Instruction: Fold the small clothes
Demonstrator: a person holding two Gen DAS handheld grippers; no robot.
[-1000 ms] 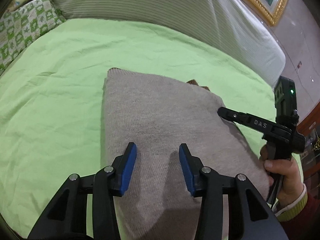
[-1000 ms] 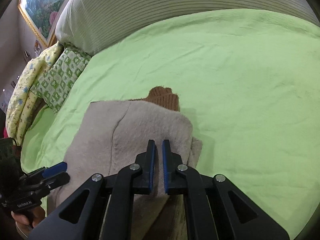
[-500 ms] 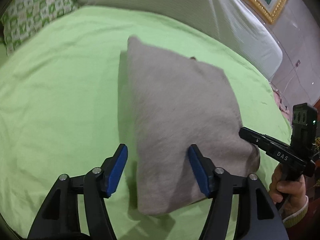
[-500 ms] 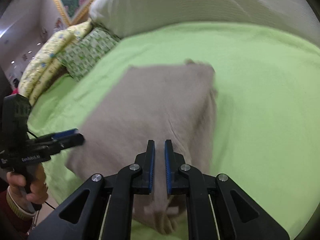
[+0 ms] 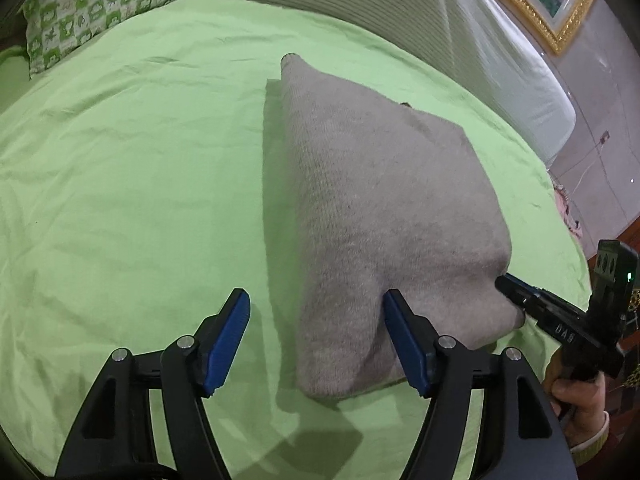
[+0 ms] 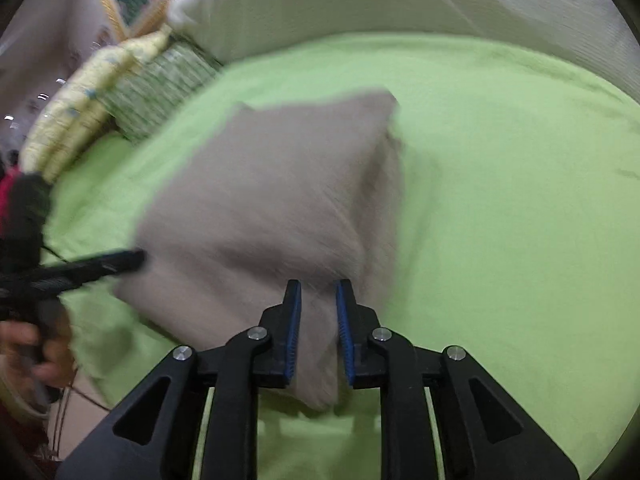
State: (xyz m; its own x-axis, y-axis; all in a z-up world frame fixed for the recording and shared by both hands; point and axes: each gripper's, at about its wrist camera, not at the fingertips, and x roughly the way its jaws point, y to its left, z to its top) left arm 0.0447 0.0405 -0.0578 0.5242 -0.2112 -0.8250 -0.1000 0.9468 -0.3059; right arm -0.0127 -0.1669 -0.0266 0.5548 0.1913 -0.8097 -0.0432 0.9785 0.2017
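Knitwear, a folded grey-brown sweater (image 5: 384, 216), lies on the light green bedsheet (image 5: 132, 184) in the middle of the bed, its near corner raised off the sheet.

The left gripper (image 5: 316, 344) sits low at the sweater's near-left edge with its jaws spread wide. Its right blue pad (image 5: 404, 344) touches the sweater's near edge, while the left pad stands over bare sheet; nothing is gripped.

The right gripper (image 6: 317, 332) reaches in from the near-right. Its jaws are parted only a little, with the sweater's near-right corner lying between the blue pads; blur in the right wrist view keeps it unclear whether the pads still press the cloth. In the left wrist view its tip meets the sweater's near-right edge, and a bare hand (image 5: 576, 404) with a yellowish cuff holds its handle.

White letters on the right gripper's finger read roughly "DAS". A green light glows on its black camera block (image 5: 612, 268).

A green-and-white patterned pillow (image 5: 92, 4) lies at the far left, and a gold-framed picture (image 5: 536, 4) hangs far right.
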